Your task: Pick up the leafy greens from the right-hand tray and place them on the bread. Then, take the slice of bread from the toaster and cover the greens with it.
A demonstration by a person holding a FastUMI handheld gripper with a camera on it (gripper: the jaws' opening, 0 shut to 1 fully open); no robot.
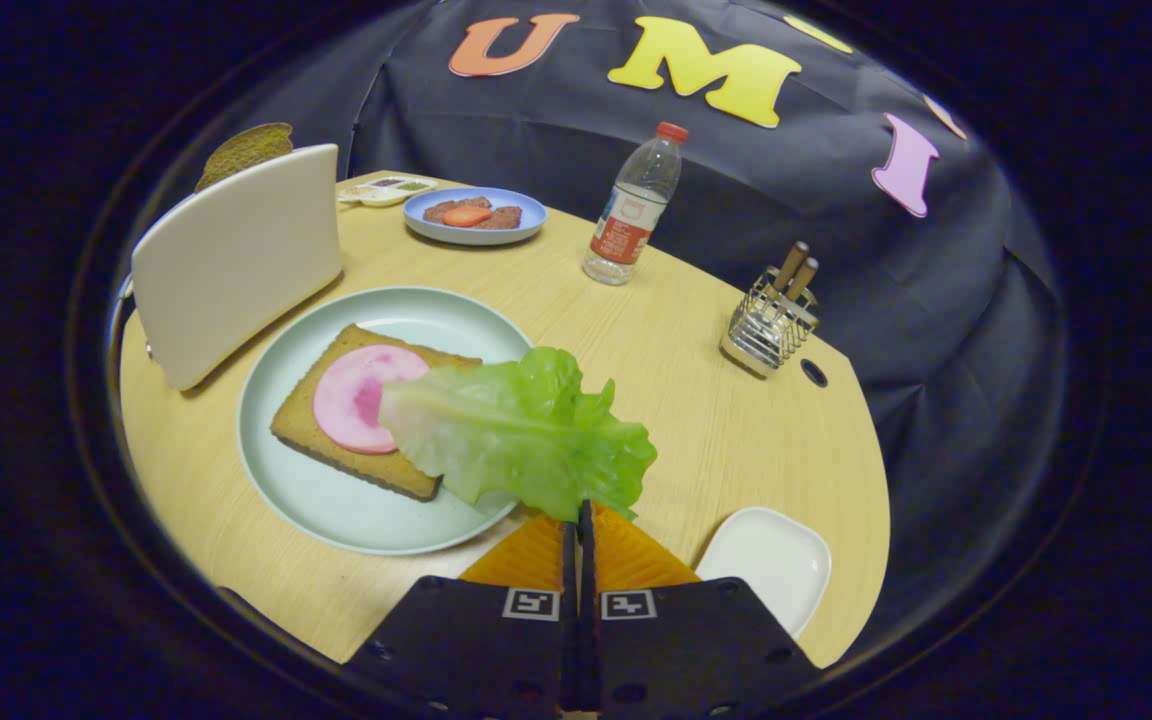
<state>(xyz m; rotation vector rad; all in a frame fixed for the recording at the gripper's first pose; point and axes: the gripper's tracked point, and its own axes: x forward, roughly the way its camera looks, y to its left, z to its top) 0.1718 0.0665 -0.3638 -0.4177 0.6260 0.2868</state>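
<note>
Gripper view. Gripper [581,515]: fingers pressed nearly together, pinching the stem edge of the greens [521,430]. Greens: held just ahead of the fingers, leaf overlapping the plate [281,480] rim and one corner of the bread [336,440]. Ham slice [361,398]: on the bread. Toaster [236,260]: at ten o'clock, a brown slice [246,150] protruding. Tray [771,560]: at four o'clock. Bottle [636,210]: at one o'clock.
</note>
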